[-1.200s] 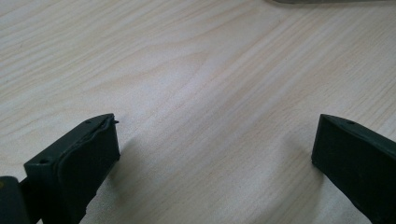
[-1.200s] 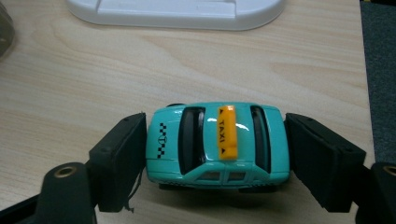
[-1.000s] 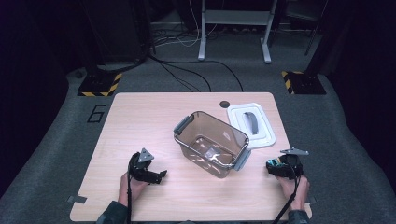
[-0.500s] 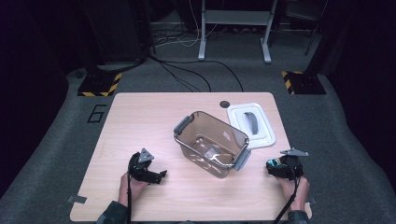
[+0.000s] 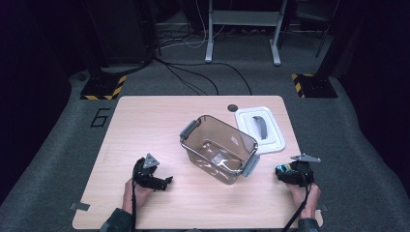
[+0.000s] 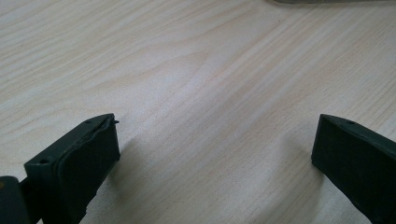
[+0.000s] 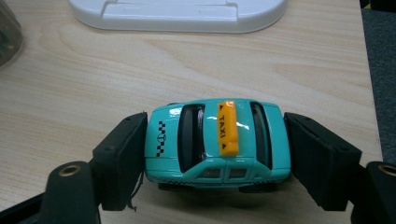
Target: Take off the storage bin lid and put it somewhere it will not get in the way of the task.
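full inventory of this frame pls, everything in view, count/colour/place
toy taxi: 1, turquoise with orange roof sign, between the right gripper's jaws, near right table edge
container: 1, clear brownish with grey latches, table centre, open
lid: 1, white with grey handle, flat on table right of container
table: 1, light wood
dark round spot: 1, far table edge
yellow-black striped bases: 2, on floor beyond table
left gripper: 1, black, near left, jaws open over bare wood
right gripper: 1, black, pads against the taxi's ends
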A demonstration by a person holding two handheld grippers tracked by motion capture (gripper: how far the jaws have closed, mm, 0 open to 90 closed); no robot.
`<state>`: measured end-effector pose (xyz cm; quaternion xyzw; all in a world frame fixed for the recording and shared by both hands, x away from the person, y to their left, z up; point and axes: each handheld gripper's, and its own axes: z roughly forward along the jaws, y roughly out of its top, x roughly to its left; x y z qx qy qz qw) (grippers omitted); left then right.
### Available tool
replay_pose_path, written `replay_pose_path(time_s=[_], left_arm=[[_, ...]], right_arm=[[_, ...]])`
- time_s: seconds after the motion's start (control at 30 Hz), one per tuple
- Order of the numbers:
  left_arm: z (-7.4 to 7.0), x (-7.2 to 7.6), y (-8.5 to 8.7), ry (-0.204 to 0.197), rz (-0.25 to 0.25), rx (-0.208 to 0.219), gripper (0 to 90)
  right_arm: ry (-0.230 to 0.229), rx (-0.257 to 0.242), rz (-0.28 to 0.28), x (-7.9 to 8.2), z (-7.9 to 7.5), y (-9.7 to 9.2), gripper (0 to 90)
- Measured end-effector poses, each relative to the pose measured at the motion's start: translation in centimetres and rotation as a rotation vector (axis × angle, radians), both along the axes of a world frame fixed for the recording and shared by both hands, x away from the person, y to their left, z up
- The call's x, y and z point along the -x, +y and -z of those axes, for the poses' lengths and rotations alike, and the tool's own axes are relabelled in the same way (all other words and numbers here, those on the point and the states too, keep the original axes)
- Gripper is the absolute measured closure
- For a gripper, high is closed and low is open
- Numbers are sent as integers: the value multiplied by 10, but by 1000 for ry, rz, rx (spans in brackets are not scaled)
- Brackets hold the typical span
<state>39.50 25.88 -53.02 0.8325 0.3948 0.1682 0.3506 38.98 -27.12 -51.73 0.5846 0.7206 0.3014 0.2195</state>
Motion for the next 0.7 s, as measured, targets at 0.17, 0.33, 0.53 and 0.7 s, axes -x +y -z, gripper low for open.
replay_pose_path(time_s=[0.17,0.33,0.53,0.7], left_arm=[[0,0,0,0,0,0,4],[0,0,0,0,0,0,4],[0,0,0,0,0,0,4],[0,0,0,0,0,0,4]], right_arm=[[3,7,-2,0,-2,1,242],[-3,17,-1,0,-8,2,242],[-14,30,-11,0,-15,5,242],[-20,37,-19,0,-21,7,242]])
